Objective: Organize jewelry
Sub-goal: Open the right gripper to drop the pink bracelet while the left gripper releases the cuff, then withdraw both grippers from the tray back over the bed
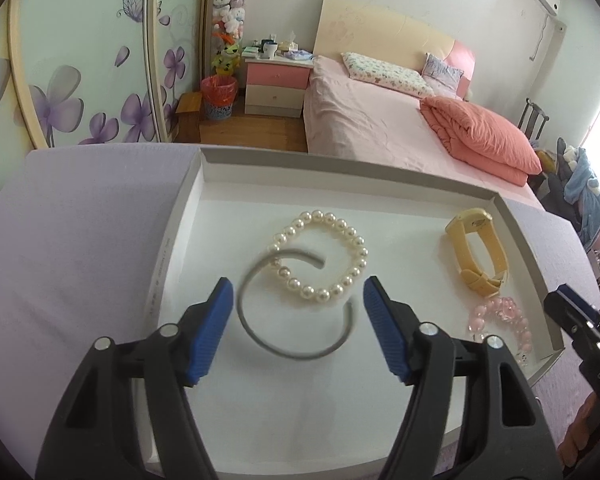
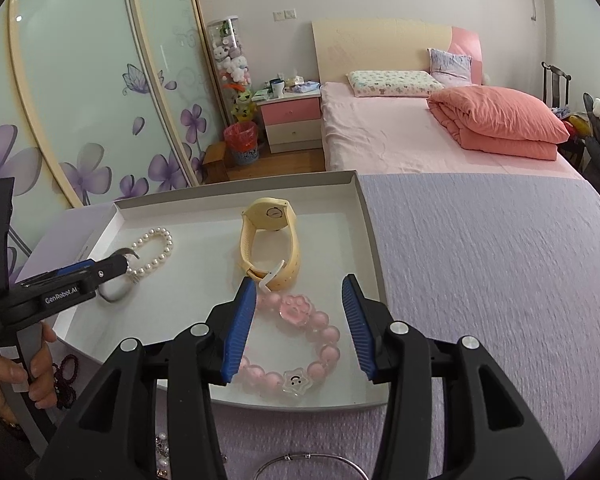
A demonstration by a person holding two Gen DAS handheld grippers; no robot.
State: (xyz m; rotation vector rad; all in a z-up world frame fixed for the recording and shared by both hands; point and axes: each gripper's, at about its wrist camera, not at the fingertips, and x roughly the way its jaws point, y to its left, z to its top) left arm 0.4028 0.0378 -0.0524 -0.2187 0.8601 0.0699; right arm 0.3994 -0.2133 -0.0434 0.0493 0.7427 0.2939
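Since the left gripper (image 1: 298, 300) has its jaws apart over the thin grey open metal bangle (image 1: 260, 336), lying free in the shallow white tray (image 1: 380, 172) w/ one end over the white pearl bead bracelet (image 1: 320, 256), best lift straight up so no finger snags it. Right gripper (image 2: 300, 308), jaws also apart, gripping nothing, hovers over the pink bead bracelet (image 2: 324, 336) w/ paw charm, near the yellow rubber-strap watch (image 2: 268, 236).

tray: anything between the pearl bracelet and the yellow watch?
Nothing: bare white tray floor separates the pearl bracelet and yellow watch, clearest in the left wrist view.
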